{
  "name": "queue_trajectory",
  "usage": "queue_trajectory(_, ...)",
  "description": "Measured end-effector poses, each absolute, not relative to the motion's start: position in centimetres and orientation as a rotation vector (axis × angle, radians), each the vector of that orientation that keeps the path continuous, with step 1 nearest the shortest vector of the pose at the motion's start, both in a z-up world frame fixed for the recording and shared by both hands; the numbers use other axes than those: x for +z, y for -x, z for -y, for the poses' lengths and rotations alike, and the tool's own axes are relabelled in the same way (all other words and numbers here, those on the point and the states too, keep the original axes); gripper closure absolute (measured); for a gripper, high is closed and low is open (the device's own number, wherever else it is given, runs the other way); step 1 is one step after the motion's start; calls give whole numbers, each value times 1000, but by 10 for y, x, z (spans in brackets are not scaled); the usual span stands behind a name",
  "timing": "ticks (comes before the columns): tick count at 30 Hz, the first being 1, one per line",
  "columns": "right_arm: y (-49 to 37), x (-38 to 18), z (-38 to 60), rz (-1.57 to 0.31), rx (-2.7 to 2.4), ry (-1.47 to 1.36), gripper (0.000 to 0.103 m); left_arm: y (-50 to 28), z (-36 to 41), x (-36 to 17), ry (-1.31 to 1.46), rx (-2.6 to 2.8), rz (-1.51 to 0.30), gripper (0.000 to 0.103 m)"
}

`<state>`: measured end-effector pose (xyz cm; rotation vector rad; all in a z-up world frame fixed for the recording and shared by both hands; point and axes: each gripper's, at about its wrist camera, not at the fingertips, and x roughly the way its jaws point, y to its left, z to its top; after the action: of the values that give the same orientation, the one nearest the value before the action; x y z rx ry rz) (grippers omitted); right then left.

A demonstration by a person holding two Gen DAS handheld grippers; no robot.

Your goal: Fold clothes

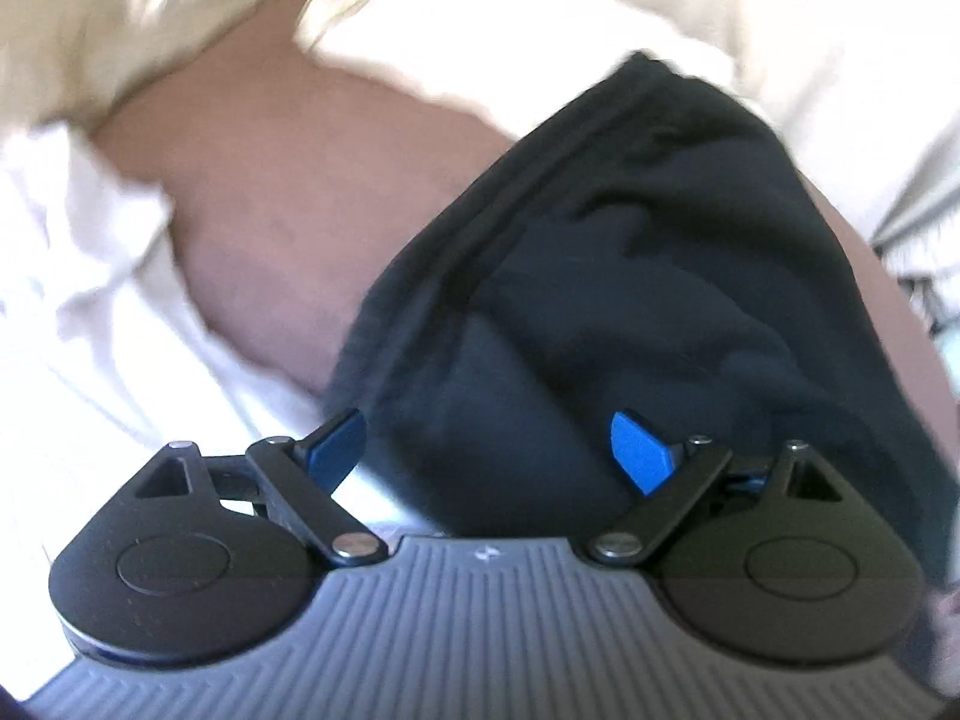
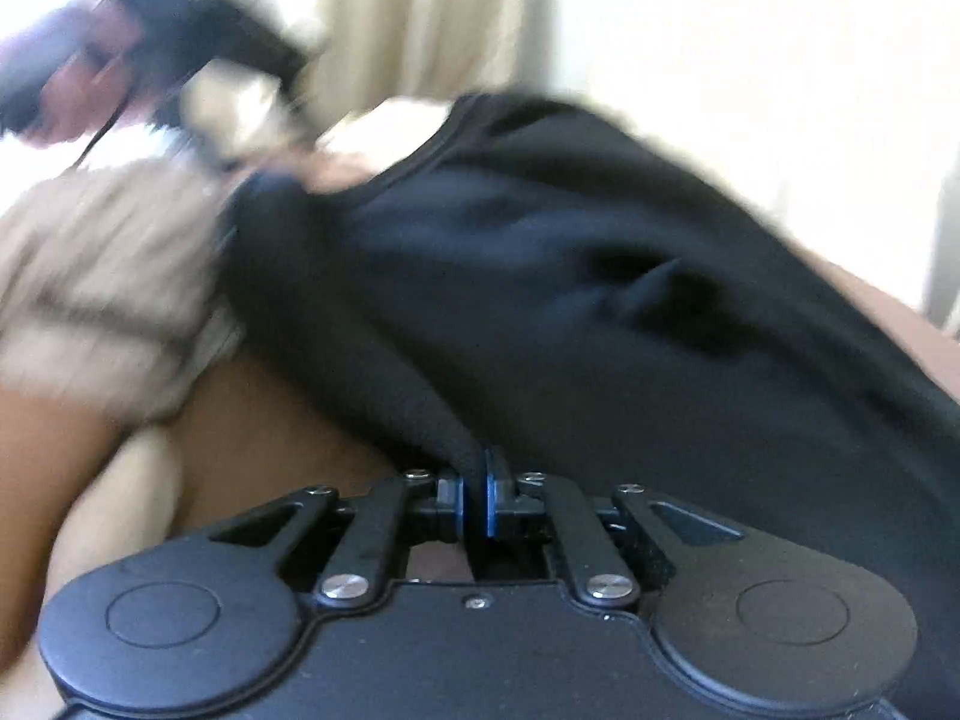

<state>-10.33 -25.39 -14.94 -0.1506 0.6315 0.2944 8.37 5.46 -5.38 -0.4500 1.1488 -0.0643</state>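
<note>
A dark navy garment lies crumpled on a brown surface. My left gripper hovers over the garment's near edge, its blue pads wide apart and nothing pinched between them. In the right wrist view the same garment fills the middle and right, its ribbed hem running along the top. My right gripper is shut, and a fold of the garment's lower edge runs down between its pads. Both views are blurred.
White cloth lies left of the garment and pale bedding behind it. A beige striped cloth sits at the left in the right wrist view, with a blurred dark shape and a hand above it. A curtain hangs behind.
</note>
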Motion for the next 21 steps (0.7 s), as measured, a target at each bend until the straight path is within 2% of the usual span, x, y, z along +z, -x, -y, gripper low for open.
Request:
queue_trajectory(3,95,-137,278,-595,262,17,97,-89,-69,-70,631,-110,-1233,14)
queue_trajectory(6,88,-132,291,-575,258,-49,97,-101,-61,-77,662,-112,-1289,12)
queue_trajectory(8,97,-131,292,-565,279,-46,97,-114,-49,-82,632,-105,-1315,7)
queue_trajectory(9,102,-131,292,-560,291,-39,97,-119,-43,-83,609,-114,-1320,9)
queue_trajectory(10,106,-132,291,-553,303,-29,97,-118,-36,-81,572,-130,-1292,14)
queue_trajectory(11,107,-132,289,-549,312,-27,97,-116,-30,-79,534,-143,-1263,46)
queue_trajectory(12,108,-133,287,-545,319,-25,97,-113,-25,-74,487,-138,-1224,85)
queue_trajectory(13,111,-132,288,-541,316,-23,97,-108,-20,-67,454,-154,-1173,93)
queue_trajectory(14,114,-130,289,-540,312,-20,96,-102,-17,-59,438,-169,-1115,101)
queue_trajectory(15,116,-129,291,-552,298,-16,95,-95,-13,-51,415,-179,-1056,101)
queue_trajectory(17,119,-124,297,-603,223,-7,72,-82,-1,-34,303,-147,-947,101)
queue_trajectory(18,126,-118,305,-617,174,0,68,-76,5,-28,255,-134,-899,101)
queue_trajectory(20,147,-102,328,-610,104,-7,51,-66,15,-17,193,-121,-826,101)
queue_trajectory(21,158,-94,342,-610,62,-15,49,-64,19,-15,183,-125,-803,101)
